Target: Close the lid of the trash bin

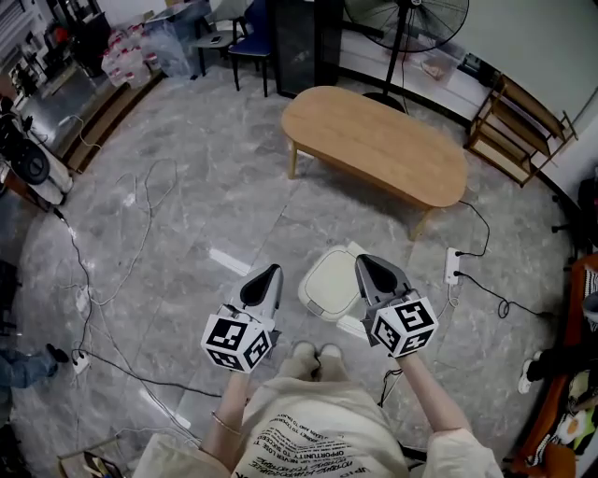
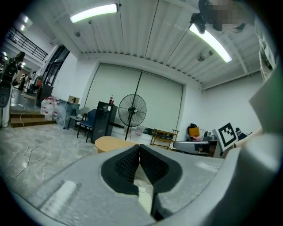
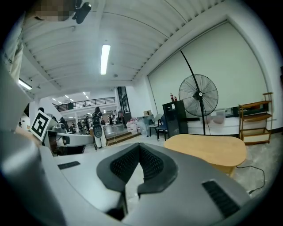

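The white trash bin [image 1: 329,283] stands on the grey marble floor just ahead of the person's feet, and from above its lid looks flat and down. My left gripper [image 1: 269,273] is held in the air to the bin's left, jaws together with nothing between them. My right gripper [image 1: 364,261] hovers at the bin's right edge, also shut and empty. Both gripper views look level across the room and do not show the bin; the left gripper [image 2: 139,148] and right gripper [image 3: 139,148] each show pads meeting at the tips.
An oval wooden table [image 1: 374,140] stands beyond the bin. A power strip [image 1: 452,265] with black cables lies to the right, and more cables [image 1: 112,280] trail over the floor at the left. A standing fan [image 1: 406,19], a shelf [image 1: 519,126] and a chair [image 1: 248,37] line the far walls.
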